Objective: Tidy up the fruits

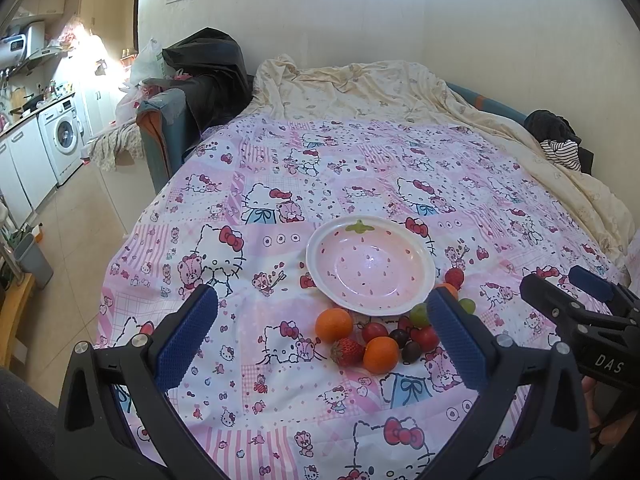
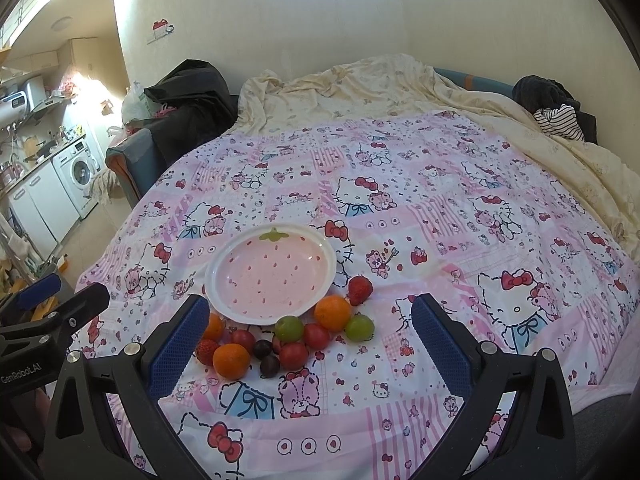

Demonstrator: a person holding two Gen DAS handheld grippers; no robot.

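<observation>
Oranges: three, the last partly behind a blue pad.
Strawberries: two.
Green grapes: two.
Cherry tomatoes: about three; a fourth red bit is hard to make out.
Dark grapes: two.
Place: all clustered on the bed, along the plate's near rim.
Plate: one, pink, strawberry-patterned, white rim, empty.
Left hand-held gripper: released, wide apart, holding nothing.
Right hand-held gripper: released, holding nothing.
</observation>
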